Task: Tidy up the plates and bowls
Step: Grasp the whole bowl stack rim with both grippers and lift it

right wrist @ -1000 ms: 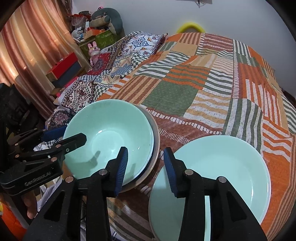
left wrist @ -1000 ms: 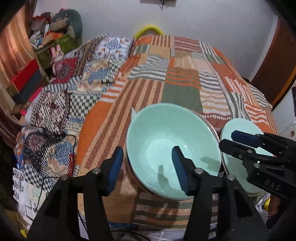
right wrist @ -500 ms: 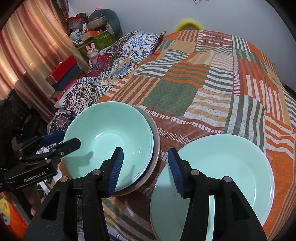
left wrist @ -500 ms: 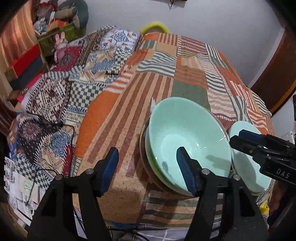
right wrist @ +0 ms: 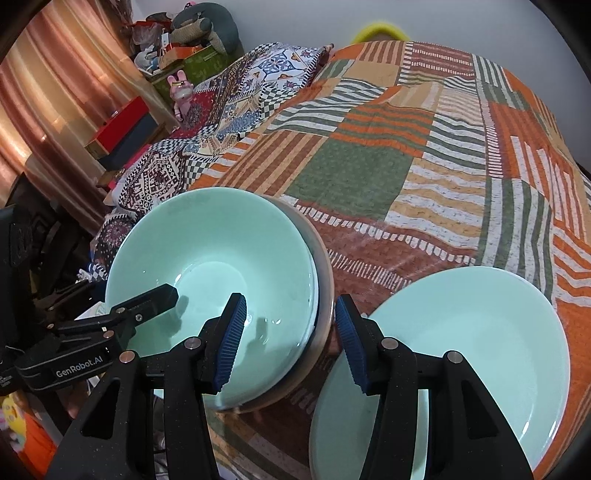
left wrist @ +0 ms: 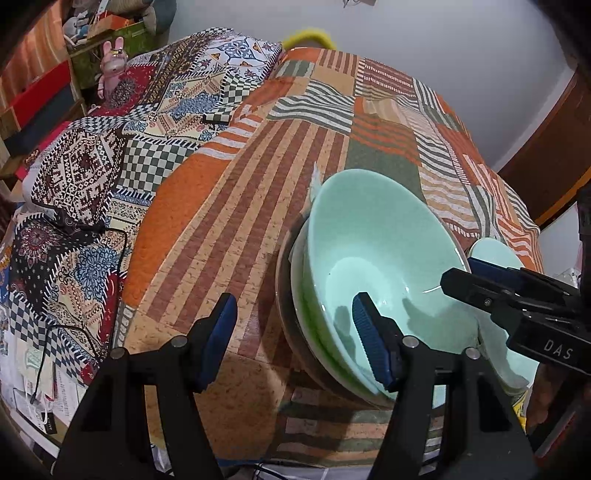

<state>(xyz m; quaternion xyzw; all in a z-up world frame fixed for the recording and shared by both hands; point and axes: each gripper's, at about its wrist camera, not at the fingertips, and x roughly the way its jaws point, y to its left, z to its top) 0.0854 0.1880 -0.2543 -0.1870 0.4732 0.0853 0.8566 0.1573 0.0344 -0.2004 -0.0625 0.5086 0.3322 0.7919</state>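
Observation:
A mint-green bowl (left wrist: 380, 254) sits on top of a stack of bowls near the front edge of the bed; it also shows in the right wrist view (right wrist: 214, 266). A mint-green plate (right wrist: 472, 354) lies to its right; its edge shows in the left wrist view (left wrist: 502, 347). My left gripper (left wrist: 295, 339) is open and empty, its right finger over the bowl's near rim and its left finger outside it. My right gripper (right wrist: 288, 339) is open and empty, above the gap between the bowl stack and the plate.
The dishes rest on a patchwork bedspread (right wrist: 406, 155) with orange, green and striped patches. A folded patterned quilt (left wrist: 110, 155) lies at the left. Boxes, soft toys and curtains (right wrist: 66, 92) stand beyond the bed's left side. A yellow ring (right wrist: 376, 31) is at the far end.
My left gripper has shifted left and pulled back from the bowl, so the bowl now sits further right in its view. My right gripper has opened wider and pulled back a little.

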